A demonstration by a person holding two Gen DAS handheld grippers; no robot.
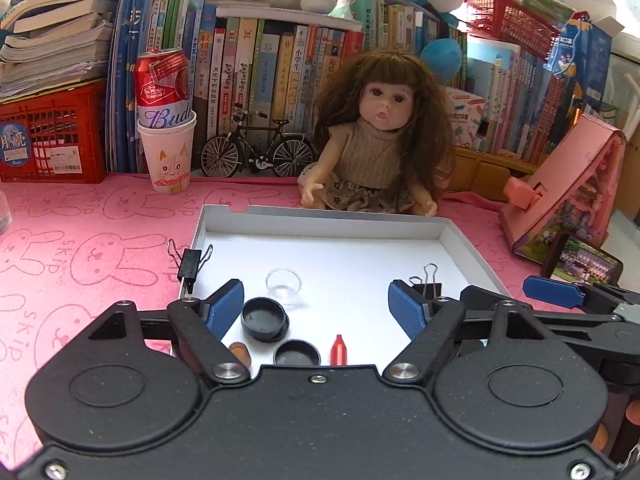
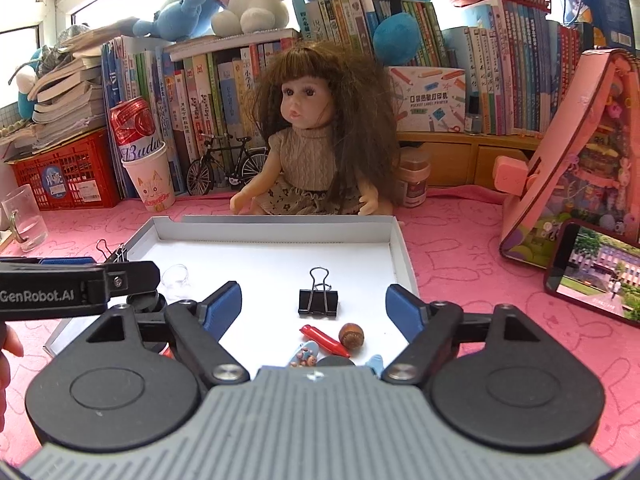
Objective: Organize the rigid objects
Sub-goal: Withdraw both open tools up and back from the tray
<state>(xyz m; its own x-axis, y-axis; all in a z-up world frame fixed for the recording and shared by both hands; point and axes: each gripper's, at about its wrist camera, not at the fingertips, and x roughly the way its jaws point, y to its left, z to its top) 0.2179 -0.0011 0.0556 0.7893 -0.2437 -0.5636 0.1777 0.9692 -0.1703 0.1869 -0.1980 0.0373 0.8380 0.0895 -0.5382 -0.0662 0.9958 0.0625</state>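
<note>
White tray [image 1: 320, 216] | black caps [image 1: 265, 318]: 2 | binder clips [image 2: 318, 298]: 2 | both jaws open, empty

The left gripper [image 1: 316, 310] has a speckled matte-black housing with two round raised discs, silver pivot bolts and small screws, and black linkage arms ending in ribbed blue pads. The right gripper [image 2: 314, 308] matches it, but its rear cover is ribbed grey. White "GenRobot.AI" lettering runs along the left gripper's side. What looks like a fingertip [image 2: 12, 344] shows beside that lettering
</note>
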